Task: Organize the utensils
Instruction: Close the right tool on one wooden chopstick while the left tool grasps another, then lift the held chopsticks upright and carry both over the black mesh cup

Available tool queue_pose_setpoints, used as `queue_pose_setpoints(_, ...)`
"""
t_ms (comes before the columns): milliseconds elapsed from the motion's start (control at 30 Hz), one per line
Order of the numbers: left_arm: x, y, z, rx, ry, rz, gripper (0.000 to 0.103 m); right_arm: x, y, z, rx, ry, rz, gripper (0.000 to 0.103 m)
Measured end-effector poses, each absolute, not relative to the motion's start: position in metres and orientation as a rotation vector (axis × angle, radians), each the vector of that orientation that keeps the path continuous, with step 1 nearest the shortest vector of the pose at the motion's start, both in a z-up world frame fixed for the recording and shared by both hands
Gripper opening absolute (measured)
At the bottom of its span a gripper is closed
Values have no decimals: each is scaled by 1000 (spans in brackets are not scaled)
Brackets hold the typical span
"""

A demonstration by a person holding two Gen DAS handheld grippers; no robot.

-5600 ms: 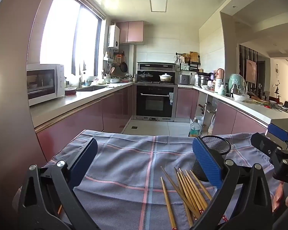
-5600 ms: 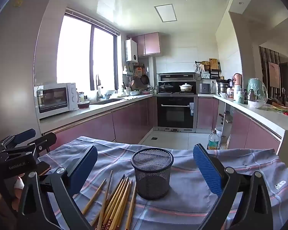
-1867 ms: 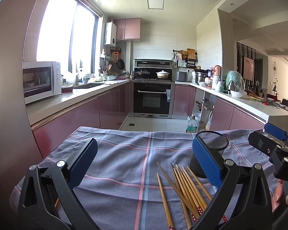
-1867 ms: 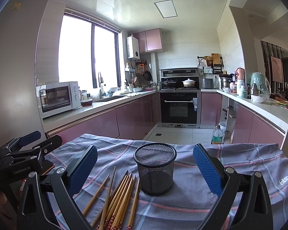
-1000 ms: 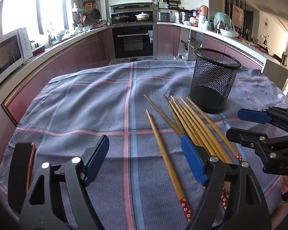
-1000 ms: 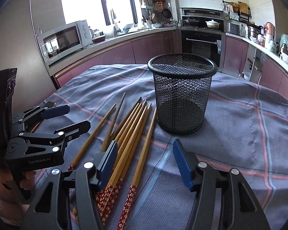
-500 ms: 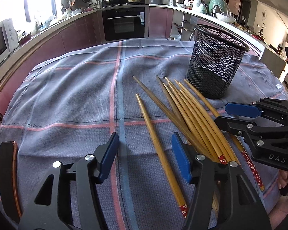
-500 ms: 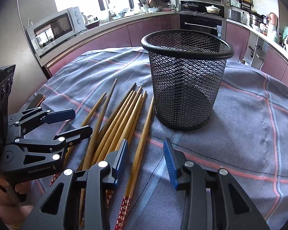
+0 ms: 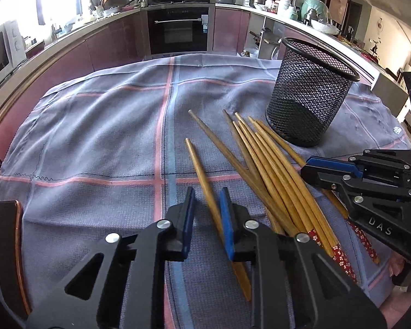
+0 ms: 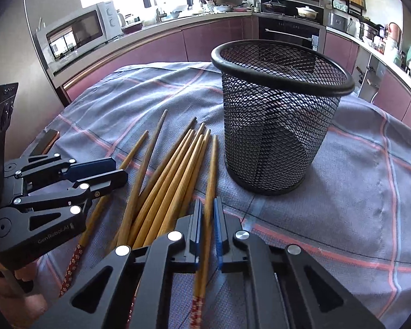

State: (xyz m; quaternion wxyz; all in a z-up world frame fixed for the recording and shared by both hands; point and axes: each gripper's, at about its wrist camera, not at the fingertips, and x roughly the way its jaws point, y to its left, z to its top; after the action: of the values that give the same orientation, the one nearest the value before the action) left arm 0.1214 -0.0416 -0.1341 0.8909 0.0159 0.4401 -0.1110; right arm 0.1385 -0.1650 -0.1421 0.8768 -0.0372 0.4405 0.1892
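Several wooden chopsticks with red flowered ends lie fanned on the checked cloth beside an upright black mesh holder. My left gripper sits low over the leftmost chopstick, its jaws narrowed to a small gap with the stick between them. My right gripper has its jaws nearly closed around the rightmost chopstick, next to the mesh holder. Each gripper also shows in the other's view: the right, the left. All chopsticks still lie on the cloth.
The grey-blue cloth with pink lines covers the table. A dark phone-like slab lies at the table's left edge. Kitchen counters, a microwave and an oven stand behind.
Both grippers have dropped lower over the chopsticks and their jaws have narrowed sharply, the left around the leftmost stick, the right around the rightmost one.
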Motion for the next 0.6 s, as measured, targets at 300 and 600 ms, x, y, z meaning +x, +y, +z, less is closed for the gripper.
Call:
queue_pose_setpoints(300, 117, -33, -132, -39, 925, -239, 7, 132, -175, -132, -10, 898, 425, 6)
queue_pose_setpoints(600, 102, -19, -112, -72, 879, -264, 7, 112, -181, -102, -18, 781, 485, 6)
